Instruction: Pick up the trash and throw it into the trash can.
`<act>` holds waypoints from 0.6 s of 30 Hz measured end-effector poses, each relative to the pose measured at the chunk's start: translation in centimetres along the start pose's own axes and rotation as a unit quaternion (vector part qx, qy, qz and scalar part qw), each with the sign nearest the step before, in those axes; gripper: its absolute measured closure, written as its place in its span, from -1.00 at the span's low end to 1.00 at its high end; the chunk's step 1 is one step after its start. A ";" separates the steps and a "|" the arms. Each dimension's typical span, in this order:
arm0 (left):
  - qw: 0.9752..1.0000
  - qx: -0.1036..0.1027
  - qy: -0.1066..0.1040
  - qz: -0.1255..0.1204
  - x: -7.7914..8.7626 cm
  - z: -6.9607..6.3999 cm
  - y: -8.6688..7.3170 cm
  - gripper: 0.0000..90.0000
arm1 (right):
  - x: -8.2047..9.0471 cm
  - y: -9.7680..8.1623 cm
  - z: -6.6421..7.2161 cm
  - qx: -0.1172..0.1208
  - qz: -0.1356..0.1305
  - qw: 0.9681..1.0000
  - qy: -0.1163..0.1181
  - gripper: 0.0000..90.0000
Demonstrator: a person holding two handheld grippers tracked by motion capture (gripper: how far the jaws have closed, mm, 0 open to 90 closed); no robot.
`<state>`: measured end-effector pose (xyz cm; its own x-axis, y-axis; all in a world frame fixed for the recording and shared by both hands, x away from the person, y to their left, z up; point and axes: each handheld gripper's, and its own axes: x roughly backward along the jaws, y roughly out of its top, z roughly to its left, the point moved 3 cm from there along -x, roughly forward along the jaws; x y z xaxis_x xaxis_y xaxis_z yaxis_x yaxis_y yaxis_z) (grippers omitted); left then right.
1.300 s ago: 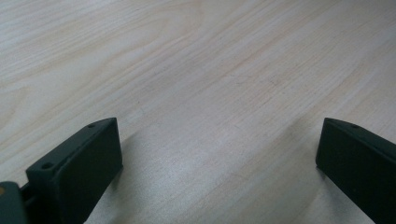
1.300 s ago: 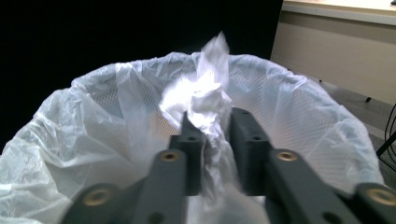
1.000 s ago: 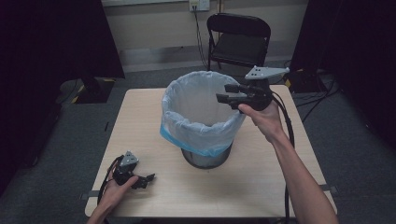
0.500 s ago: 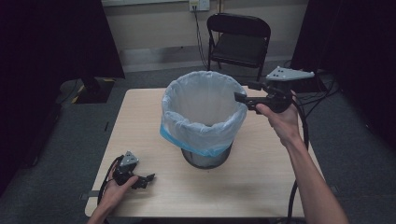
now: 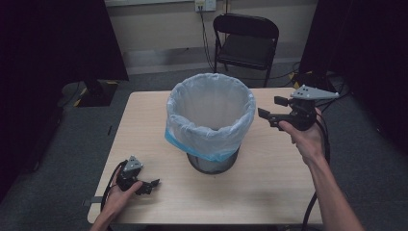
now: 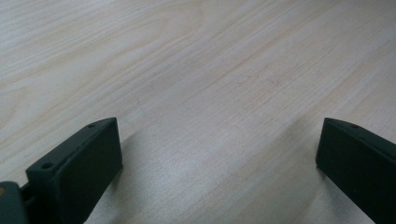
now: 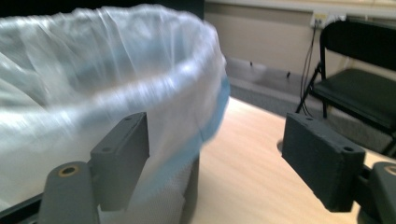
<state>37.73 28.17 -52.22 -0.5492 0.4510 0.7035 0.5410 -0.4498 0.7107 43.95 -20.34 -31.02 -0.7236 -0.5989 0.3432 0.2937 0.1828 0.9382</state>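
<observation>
High view: pale wood-grain rectangular table (image 5: 269,192); black folding chair (image 5: 246,43) behind its far edge. Round dark mesh wastebasket (image 5: 211,162) at table centre, lined with a translucent white plastic bag (image 5: 210,120), its blue hem folded down over the rim. Right gripper (image 5: 270,114), black with grey three-cornered top plate, held above the table just right of the bag rim, jaws apart, empty. Left gripper (image 5: 150,185), black, resting on the table's near-left corner, jaws apart, bare wood between.
</observation>
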 end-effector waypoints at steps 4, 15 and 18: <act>1.000 0.004 0.001 0.000 0.0 -0.1 0.0 -1.00 | 0.1 -1.8 -0.2 -0.007 0.018 1.000 -0.007 -0.55; 1.000 0.006 0.004 0.000 0.0 -0.2 -0.1 -1.00 | 1.0 -6.1 -0.4 -0.020 0.053 0.998 -0.023 -0.50; 1.000 0.005 0.004 -0.001 0.1 -0.2 -0.1 -1.00 | 1.0 -7.4 -0.3 -0.026 0.062 0.997 -0.026 -0.53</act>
<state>37.51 28.03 -52.23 -0.5550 0.4457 0.7024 0.5469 -0.4407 0.7118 41.26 -22.57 -37.64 -0.7112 -0.5320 0.4595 0.4137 0.2118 0.8854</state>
